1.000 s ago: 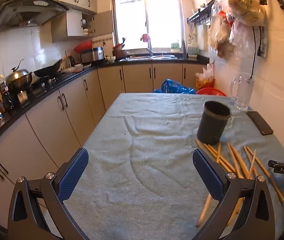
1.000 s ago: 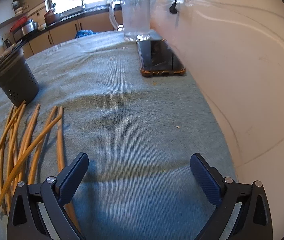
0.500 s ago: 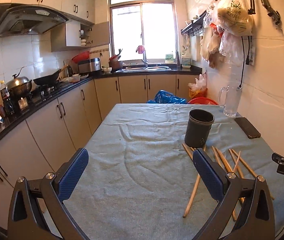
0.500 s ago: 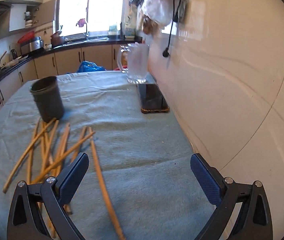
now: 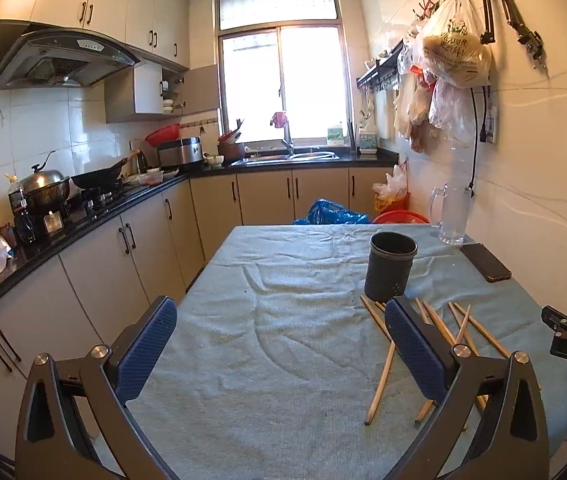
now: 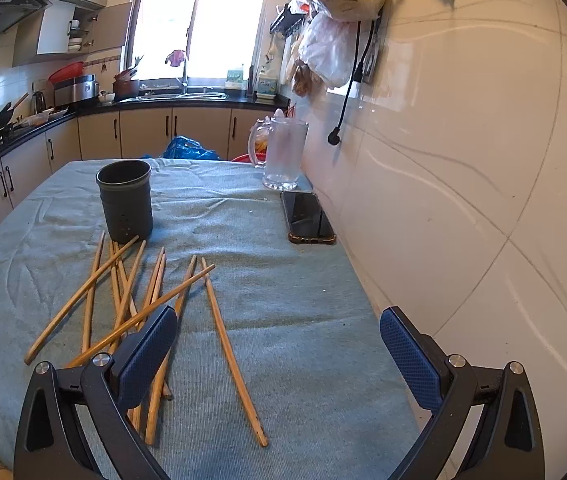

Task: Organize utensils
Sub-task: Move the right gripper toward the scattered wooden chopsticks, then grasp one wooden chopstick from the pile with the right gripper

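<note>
Picking one chopstick at a time is probably best here. Both the left tongs (image 5: 279, 350) and right tongs (image 6: 277, 354) are spread wide, nothing gripped. The chopsticks (image 6: 139, 300) are scattered, crossing, on the desk (image 6: 303, 320) just before the cup (image 6: 125, 200); the lone outer one should be taken first, pinched mid-length.

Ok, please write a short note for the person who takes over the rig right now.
Left claw: open, empty, above the cloth.
Right claw: open, empty, above the near ends of the chopsticks.
All the chopsticks lie loose and crossed on the table, in front of the dark holder, which stands upright.
Done: nothing yet.
Left: pick up the chopsticks and stand them in the holder.
</note>
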The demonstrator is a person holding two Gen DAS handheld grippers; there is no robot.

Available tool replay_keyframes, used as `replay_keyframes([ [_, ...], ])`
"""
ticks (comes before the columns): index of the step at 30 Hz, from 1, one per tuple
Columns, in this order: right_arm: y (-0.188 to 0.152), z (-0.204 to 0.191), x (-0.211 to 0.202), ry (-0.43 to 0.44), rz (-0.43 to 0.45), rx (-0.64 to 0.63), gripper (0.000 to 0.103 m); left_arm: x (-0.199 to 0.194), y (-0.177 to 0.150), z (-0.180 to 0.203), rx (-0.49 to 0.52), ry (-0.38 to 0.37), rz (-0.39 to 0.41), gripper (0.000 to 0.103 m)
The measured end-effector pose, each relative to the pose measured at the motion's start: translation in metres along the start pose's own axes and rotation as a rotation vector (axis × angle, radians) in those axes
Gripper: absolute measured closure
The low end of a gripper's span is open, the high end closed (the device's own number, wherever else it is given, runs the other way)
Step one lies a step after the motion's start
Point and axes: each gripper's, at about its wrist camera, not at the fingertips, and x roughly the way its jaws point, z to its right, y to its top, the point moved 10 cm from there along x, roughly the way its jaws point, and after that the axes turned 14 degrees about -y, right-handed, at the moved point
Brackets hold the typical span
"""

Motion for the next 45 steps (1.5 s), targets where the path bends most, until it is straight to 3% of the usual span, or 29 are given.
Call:
replay_keyframes([
  [6,0.003,0.008,-0.027,-0.027,0.061,0.026,0.0,-0.013,0.0,-0.002,0.014,0.016,0.015,0.0],
  [15,0.021,0.01,-0.104,-0.086,0.348,0.012,0.0,-0.038,-0.003,-0.009,0.038,0.058,0.029,0.0],
  [23,0.032,0.031,-0.141,-0.049,0.46,0.081,0.0,-0.047,0.001,-0.023,0.002,0.039,0.02,0.0],
  [28,0.03,0.02,-0.106,0.064,0.314,0.07,0.0,-0.03,-0.001,-0.017,0.039,-0.02,-0.024,0.0],
  [31,0.024,0.004,-0.073,0.132,0.208,0.048,0.001,-0.006,-0.005,-0.003,0.066,-0.093,-0.086,0.0],
  [39,0.0,-0.032,0.016,0.295,-0.075,0.015,0.022,0.089,-0.023,0.041,0.013,-0.302,-0.314,0.0],
  [41,-0.005,-0.039,0.03,0.348,-0.137,0.029,0.028,0.116,-0.028,0.052,-0.008,-0.342,-0.359,0.004],
  [43,-0.007,-0.045,0.042,0.402,-0.191,0.052,0.032,0.145,-0.036,0.063,-0.007,-0.368,-0.413,0.021],
  [45,-0.007,-0.054,0.053,0.458,-0.239,0.073,0.034,0.168,-0.046,0.073,-0.007,-0.4,-0.465,0.031],
])
